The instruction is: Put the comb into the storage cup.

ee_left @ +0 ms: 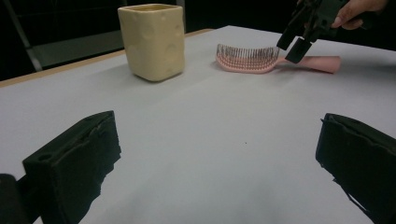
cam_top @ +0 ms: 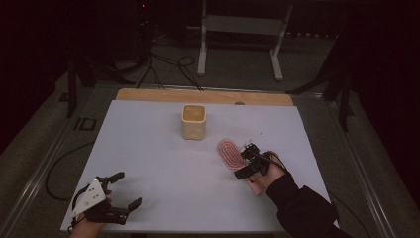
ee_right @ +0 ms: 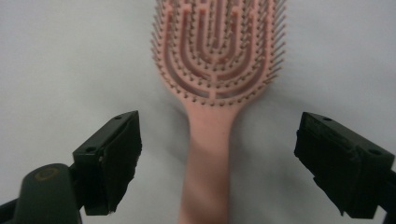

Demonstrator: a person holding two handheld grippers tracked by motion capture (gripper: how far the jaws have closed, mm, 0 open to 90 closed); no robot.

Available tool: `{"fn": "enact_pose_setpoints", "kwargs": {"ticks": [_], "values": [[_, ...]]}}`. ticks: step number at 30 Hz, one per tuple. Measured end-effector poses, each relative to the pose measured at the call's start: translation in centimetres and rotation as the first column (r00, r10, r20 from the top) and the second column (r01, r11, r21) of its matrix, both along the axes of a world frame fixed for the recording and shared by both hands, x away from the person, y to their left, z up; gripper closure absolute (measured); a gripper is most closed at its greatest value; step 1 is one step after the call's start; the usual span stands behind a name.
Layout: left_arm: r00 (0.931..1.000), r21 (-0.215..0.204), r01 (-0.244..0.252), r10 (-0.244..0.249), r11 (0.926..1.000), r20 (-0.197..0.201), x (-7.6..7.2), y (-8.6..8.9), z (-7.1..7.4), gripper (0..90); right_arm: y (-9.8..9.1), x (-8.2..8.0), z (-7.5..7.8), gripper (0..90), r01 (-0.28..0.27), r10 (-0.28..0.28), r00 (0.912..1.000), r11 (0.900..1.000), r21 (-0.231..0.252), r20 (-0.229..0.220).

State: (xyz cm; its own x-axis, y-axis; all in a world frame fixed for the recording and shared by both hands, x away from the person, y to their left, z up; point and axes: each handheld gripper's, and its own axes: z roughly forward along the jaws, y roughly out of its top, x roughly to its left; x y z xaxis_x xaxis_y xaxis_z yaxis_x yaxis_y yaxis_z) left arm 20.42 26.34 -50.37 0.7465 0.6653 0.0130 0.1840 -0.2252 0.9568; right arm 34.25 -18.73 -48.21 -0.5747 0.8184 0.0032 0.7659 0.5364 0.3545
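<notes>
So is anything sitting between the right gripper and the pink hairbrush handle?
Nothing visible. The right gripper hangs open over the hairbrush, its handle lying bare on the table between the jaws. The cup stands apart, farther back.

A cup (cam_top: 193, 121) stands on the table (cam_top: 148, 148), far from the person and near the middle. A hairbrush (cam_top: 231, 153) lies flat to the right of it and a bit nearer, bristles up. Its handle (ee_right: 205, 163) points toward the near side. The brush and the cup look apart, I think.

Cream cup (cam_top: 193, 121) upright on white table (cam_top: 148, 163) — cables (cam_top: 168, 67) beyond
</notes>
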Motion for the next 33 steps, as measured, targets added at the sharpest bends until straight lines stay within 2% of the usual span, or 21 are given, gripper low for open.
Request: {"fn": "enact_pose_setpoints", "kwargs": {"ticks": [2,3,4,8,9,12,14,16,20,27,33], "values": [[1.0,-0.001,0.001,-0.001,1.0,0.002,0.0,0.0,0.0,0.0,0.2,0.1,-0.1,21.0,0.01,-0.01,0.9999,0.9996,-0.027,-0.006],[1.0,-0.001,0.001,-0.001,1.0,0.002,0.0,0.0,0.0,0.0,0.3,0.1,-0.1,25.9,0.015,-0.016,0.9997,0.9994,-0.03,-0.016],[1.0,0.0,0.001,-0.001,1.0,0.002,0.0,0.0,0.0,0.0,0.4,0.2,-0.2,26.7,0.017,-0.018,0.9996,0.9993,-0.034,-0.02],[1.0,0.001,0.003,-0.003,1.0,0.003,-0.1,0.0,0.1,0.0,0.8,0.4,-0.2,38.5,0.021,-0.024,0.9989,0.9975,-0.067,-0.041],[1.0,0.001,0.002,-0.002,1.0,0.004,-0.1,0.0,0.1,0.0,0.8,0.5,-0.2,38.9,0.018,-0.021,0.9986,0.9969,-0.077,-0.048],[1.0,0.0,0.001,-0.001,1.0,0.004,-0.1,0.0,0.1,0.0,1.0,0.6,-0.3,45.7,0.025,-0.03,0.9983,0.9948,-0.098,-0.049],[1.0,0.0,0.002,-0.002,1.0,0.004,-0.1,0.0,0.1,0.0,0.9,0.7,-0.4,48.0,0.034,-0.039,0.998,0.9941,-0.103,-0.05],[1.0,0.0,0.002,-0.002,1.0,0.005,-0.1,0.0,0.1,0.0,0.9,0.8,-0.5,50.7,0.04,-0.047,0.9963,0.9942,-0.1,-0.071],[1.0,-0.002,0.003,-0.003,1.0,0.005,-0.1,0.0,0.1,0.0,1.3,0.8,-0.7,56.4,0.035,-0.044,0.996,0.992,-0.121,-0.077],[1.0,-0.003,0.004,-0.004,1.0,0.005,-0.2,0.0,0.1,0.0,1.7,1.3,-0.9,66.3,0.033,-0.045,0.9918,0.9939,-0.105,-0.12],[1.0,-0.001,0.004,-0.004,1.0,0.004,-0.1,0.0,0.1,0.0,1.7,1.4,-0.9,67.7,0.022,-0.036,0.9912,0.9938,-0.109,-0.127]]}}
